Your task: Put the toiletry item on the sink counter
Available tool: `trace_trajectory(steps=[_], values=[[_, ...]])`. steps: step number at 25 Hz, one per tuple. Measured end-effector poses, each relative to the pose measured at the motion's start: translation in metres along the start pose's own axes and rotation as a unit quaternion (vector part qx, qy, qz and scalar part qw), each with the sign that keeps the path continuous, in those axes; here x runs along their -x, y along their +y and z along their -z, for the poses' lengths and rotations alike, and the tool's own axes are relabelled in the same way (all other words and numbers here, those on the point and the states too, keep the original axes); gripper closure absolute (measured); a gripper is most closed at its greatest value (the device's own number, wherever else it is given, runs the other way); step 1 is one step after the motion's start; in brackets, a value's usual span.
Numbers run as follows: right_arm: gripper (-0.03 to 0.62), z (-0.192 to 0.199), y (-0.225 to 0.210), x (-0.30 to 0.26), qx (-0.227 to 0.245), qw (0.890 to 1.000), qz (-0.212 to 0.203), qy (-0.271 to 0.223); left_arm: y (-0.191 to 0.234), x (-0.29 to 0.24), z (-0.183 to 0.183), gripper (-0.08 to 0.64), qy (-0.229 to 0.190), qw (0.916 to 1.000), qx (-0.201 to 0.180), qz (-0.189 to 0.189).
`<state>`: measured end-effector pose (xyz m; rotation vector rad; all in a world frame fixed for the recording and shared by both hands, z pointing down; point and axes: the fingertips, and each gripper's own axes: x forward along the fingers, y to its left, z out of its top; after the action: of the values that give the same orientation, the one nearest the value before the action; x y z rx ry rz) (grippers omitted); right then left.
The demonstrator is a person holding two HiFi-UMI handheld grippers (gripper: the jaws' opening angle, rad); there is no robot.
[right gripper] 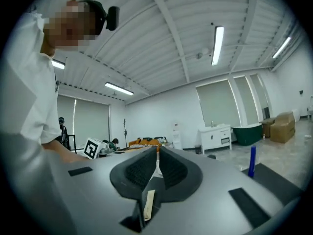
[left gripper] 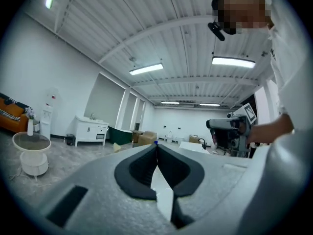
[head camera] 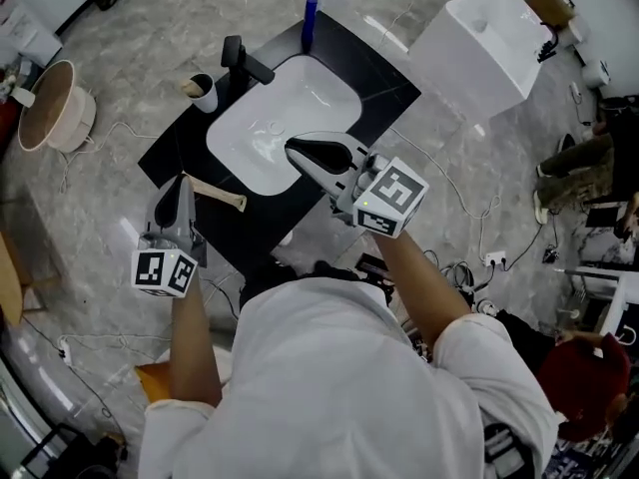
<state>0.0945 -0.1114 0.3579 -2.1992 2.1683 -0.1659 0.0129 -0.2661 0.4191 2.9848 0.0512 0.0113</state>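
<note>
A black sink counter (head camera: 180, 153) holds a white basin (head camera: 290, 118). A wooden-handled toiletry tool (head camera: 220, 196) lies flat on the counter's near left end. A blue bottle (head camera: 311, 23) stands upright at the counter's far edge, also in the right gripper view (right gripper: 252, 161). Beside the black faucet (head camera: 240, 63) stands a white cup (head camera: 204, 92). My left gripper (head camera: 183, 183) hovers by the tool's left end, jaws shut and empty (left gripper: 156, 146). My right gripper (head camera: 292, 150) hangs over the basin's near rim, its jaws together with nothing between them (right gripper: 157, 151).
A white cabinet block (head camera: 479, 43) stands on the floor at the far right. A round pale tub (head camera: 55, 108) sits at the left. Cables (head camera: 469, 228) and a power strip trail across the marble floor near the counter's right side.
</note>
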Motion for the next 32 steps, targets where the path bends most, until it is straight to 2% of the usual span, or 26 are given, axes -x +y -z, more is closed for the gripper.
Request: trace_trajectory(steps=[3,6,9,14,20,23,27,29,32], values=[[0.568,-0.036,0.006,0.034,0.035,0.999,0.001,-0.035,-0.031,0.001,-0.033,0.544,-0.017,0.9996,-0.022,0.004],[0.569,-0.053,0.009,0.065,0.034,0.997,0.007,-0.063,-0.060,0.009,-0.056,0.544,-0.025,0.9990,-0.039,0.003],[0.572,-0.061,0.009,0.089,0.018,0.996,0.008,-0.086,-0.086,0.014,-0.068,0.545,-0.020,0.9987,-0.046,0.005],[0.574,-0.060,0.022,0.139,0.030,0.995,0.014,-0.096,-0.134,0.036,-0.078,0.545,-0.030,0.9982,-0.052,-0.007],[0.575,-0.042,0.024,0.184,0.019,0.994,0.031,-0.100,-0.174,0.066,-0.066,0.545,-0.030,0.9967,-0.054,-0.052],[0.577,-0.026,0.021,0.202,0.023,0.995,0.045,-0.090,-0.187,0.080,-0.058,0.544,-0.035,0.9944,-0.054,-0.083],[0.577,-0.007,0.012,0.218,0.002,0.995,0.058,-0.077,-0.195,0.095,-0.047,0.543,-0.035,0.9902,-0.052,-0.125],[0.577,-0.002,0.013,0.223,-0.002,0.996,0.056,-0.073,-0.198,0.099,-0.040,0.543,-0.029,0.9906,-0.041,-0.127],[0.577,0.007,0.015,0.229,0.006,0.997,0.047,-0.061,-0.208,0.098,-0.031,0.544,-0.023,0.9929,-0.032,-0.112]])
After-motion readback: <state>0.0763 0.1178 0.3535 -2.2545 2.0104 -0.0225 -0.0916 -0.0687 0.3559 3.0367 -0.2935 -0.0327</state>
